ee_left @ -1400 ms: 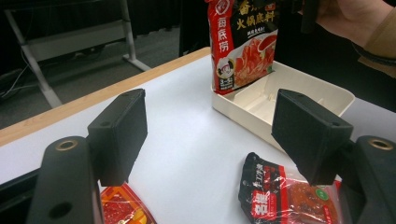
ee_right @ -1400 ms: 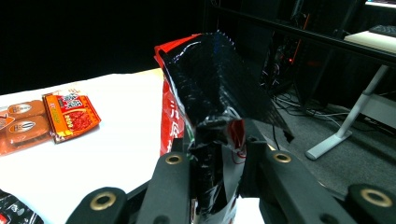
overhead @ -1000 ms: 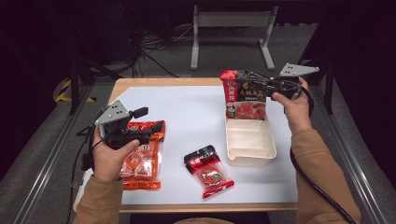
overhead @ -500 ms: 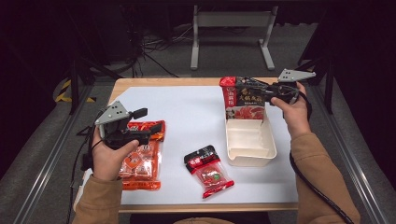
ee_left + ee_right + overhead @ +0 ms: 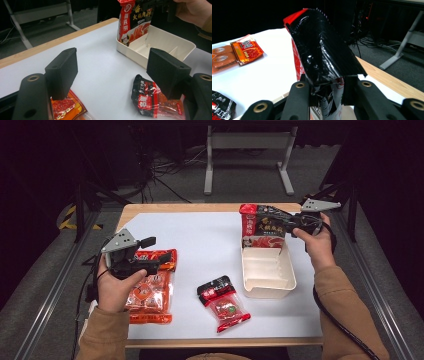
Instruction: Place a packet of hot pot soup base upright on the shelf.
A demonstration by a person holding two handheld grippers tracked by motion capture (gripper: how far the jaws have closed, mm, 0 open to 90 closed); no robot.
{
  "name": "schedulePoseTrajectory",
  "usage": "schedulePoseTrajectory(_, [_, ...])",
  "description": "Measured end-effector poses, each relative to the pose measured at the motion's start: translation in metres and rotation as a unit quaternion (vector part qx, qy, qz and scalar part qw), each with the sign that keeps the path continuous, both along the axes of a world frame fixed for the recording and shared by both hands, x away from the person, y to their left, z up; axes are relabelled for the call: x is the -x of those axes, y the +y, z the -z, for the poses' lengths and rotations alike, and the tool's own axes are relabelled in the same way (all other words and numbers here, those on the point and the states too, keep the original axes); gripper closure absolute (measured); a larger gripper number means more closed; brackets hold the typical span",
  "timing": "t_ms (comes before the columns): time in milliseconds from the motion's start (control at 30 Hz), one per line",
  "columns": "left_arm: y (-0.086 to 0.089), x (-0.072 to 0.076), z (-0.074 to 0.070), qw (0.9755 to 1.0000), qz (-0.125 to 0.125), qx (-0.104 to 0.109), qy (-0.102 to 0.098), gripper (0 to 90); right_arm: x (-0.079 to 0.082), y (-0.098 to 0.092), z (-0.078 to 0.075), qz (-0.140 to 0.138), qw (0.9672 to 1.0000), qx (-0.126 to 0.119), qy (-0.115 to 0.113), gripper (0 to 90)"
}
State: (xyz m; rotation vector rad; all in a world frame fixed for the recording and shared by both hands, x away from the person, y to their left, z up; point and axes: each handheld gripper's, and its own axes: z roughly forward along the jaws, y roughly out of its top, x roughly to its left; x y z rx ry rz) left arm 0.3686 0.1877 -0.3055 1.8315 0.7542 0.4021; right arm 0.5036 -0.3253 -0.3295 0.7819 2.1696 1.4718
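Observation:
A red and black printed pouch (image 5: pixel 262 227) hangs upright with its lower end inside the far end of a cream divided tray (image 5: pixel 267 287). My right gripper (image 5: pixel 276 219) is shut on the pouch's top part, and its jaws pinch the crumpled black foil (image 5: pixel 322 50) in the right gripper view (image 5: pixel 327 85). My left gripper (image 5: pixel 161 259) hovers open over an orange snack packet (image 5: pixel 150 292), with nothing between its jaws (image 5: pixel 113 57). The pouch (image 5: pixel 133 20) and the tray's rim (image 5: pixel 130 53) stand ahead of it.
A small red and black packet (image 5: pixel 223 302) lies near the table's front, between the orange packet and the tray. It shows again (image 5: pixel 147 97) by the left gripper's right jaw. A white mat (image 5: pixel 210 240) covers the wooden table. Dark floor and a metal stand lie beyond.
The right hand has carried the pouch a little to the right and set it more upright over the tray's far end. The left hand and its gripper have stayed put.

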Motion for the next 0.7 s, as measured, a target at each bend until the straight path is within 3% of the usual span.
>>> schedulePoseTrajectory(267, [0.001,0.0,0.004,0.9999,-0.004,0.006,-0.009,26.0,0.002,-0.006,0.005,0.009,0.9999,-0.002,0.005,74.9])
schedulePoseTrajectory(467, [0.001,0.0,0.006,1.0,-0.002,0.005,-0.003,26.4,0.002,-0.007,0.006,0.012,0.9999,-0.004,0.005,74.8])
schedulePoseTrajectory(600, [-0.001,-0.001,0.008,1.0,0.002,0.001,-0.001,26.2,0.003,-0.005,0.005,0.017,0.9998,-0.002,0.012,71.1])
schedulePoseTrajectory(700, [-0.001,-0.001,0.011,1.0,0.004,-0.005,0.001,26.2,0.004,-0.005,0.004,0.017,0.9994,-0.02,0.021,66.3])
